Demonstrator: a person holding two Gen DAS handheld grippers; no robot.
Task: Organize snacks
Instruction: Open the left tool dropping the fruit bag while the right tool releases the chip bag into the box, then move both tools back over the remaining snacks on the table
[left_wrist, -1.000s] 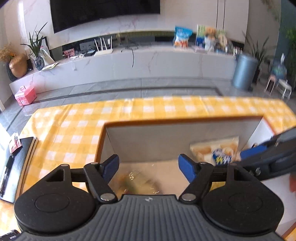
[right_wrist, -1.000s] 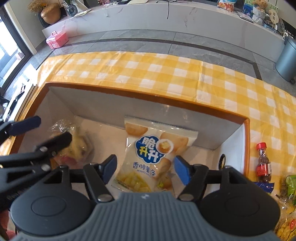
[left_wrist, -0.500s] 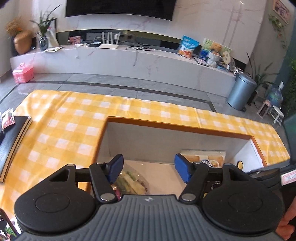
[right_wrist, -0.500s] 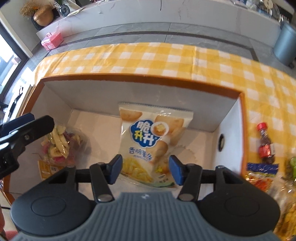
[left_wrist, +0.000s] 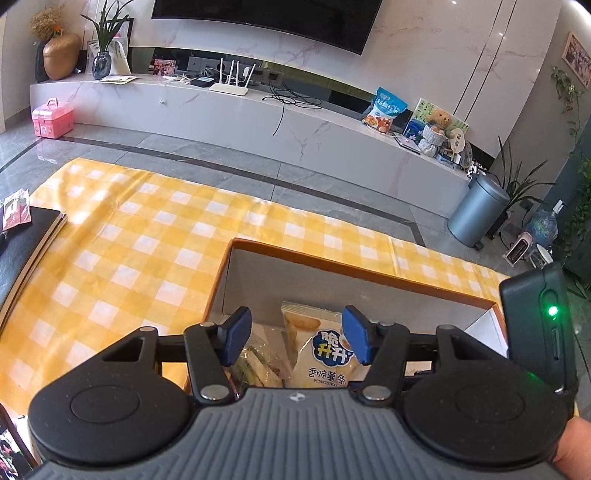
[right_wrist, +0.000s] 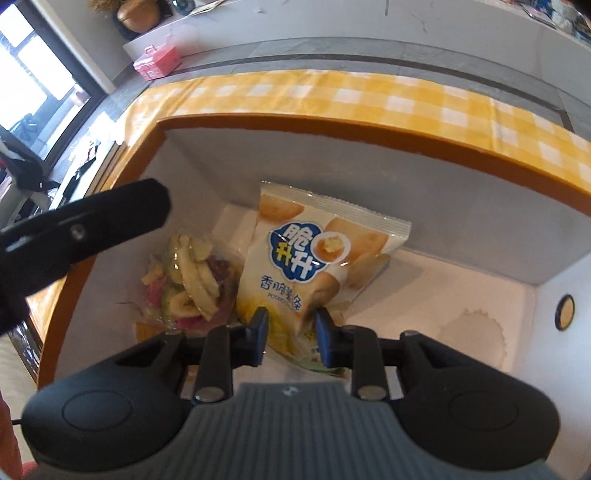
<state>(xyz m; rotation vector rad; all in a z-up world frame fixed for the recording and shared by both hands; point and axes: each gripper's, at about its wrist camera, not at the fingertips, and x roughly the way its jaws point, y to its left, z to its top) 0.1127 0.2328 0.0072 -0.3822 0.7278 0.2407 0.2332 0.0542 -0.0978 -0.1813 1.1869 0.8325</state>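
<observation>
A yellow potato-stick bag (right_wrist: 317, 254) stands tilted inside an orange-rimmed box (right_wrist: 332, 127), leaning on its far wall. A clear bag of dried fruit chips (right_wrist: 192, 280) lies to its left on the box floor. My right gripper (right_wrist: 290, 334) is inside the box, its jaws narrowed around the bag's lower edge. My left gripper (left_wrist: 293, 338) is open and empty above the box's near side; the potato-stick bag (left_wrist: 325, 350) and the fruit chips (left_wrist: 258, 369) show between its fingers.
The box sits on a yellow checked tablecloth (left_wrist: 122, 251). A black notebook (left_wrist: 22, 240) lies at the table's left edge. The back of the right gripper (left_wrist: 535, 325) stands close on the right. The left gripper's finger (right_wrist: 85, 225) reaches over the box's left wall.
My right gripper has gone lower into the box and its jaws have narrowed onto the potato-stick bag's bottom. My left gripper has lifted and drawn back, still open.
</observation>
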